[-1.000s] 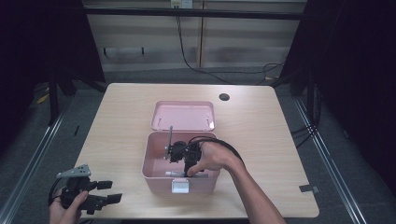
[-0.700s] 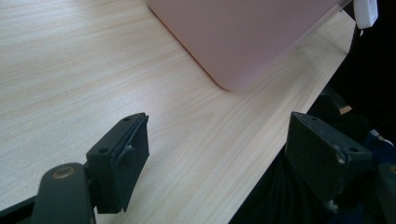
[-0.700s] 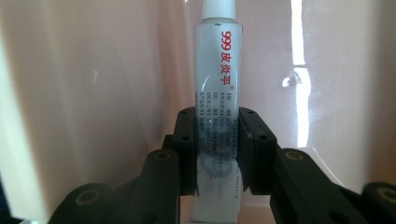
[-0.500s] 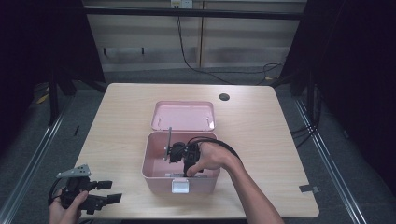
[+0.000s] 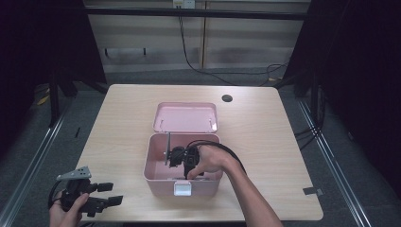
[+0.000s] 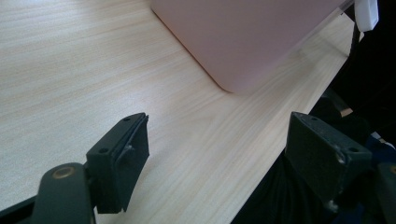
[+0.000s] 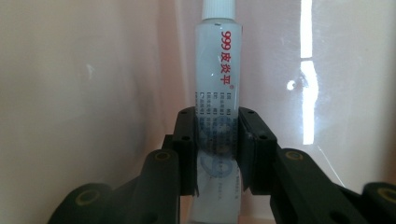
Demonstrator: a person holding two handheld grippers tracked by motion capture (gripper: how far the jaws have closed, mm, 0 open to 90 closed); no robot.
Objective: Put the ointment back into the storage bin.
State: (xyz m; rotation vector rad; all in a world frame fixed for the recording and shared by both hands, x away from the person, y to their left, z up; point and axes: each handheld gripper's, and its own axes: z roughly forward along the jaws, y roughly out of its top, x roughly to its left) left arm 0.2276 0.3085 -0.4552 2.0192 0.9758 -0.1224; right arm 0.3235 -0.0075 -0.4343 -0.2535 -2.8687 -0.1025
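Note:
A pink plastic box (image 5: 156, 176) stands open in the middle of the table, its lid (image 5: 186, 117) lying flat behind it. My right gripper (image 5: 179, 158) reaches down inside the box. In the right gripper view its jaws are shut on a white tube (image 7: 217, 93) with red print and a white cap, held against the box's pink inner wall (image 7: 84, 74). My left gripper (image 5: 101, 201) rests at the table's front left corner, open, nothing between its pads (image 6: 133, 151). The box's outer corner (image 6: 243, 37) lies ahead of it.
A white latch (image 5: 183, 188) sits on the box's front wall. A dark round hole (image 5: 227, 98) marks the table's far right. A thin dark rod (image 5: 167, 147) stands inside the box beside the gripper. Bare wood spans left and right of the box.

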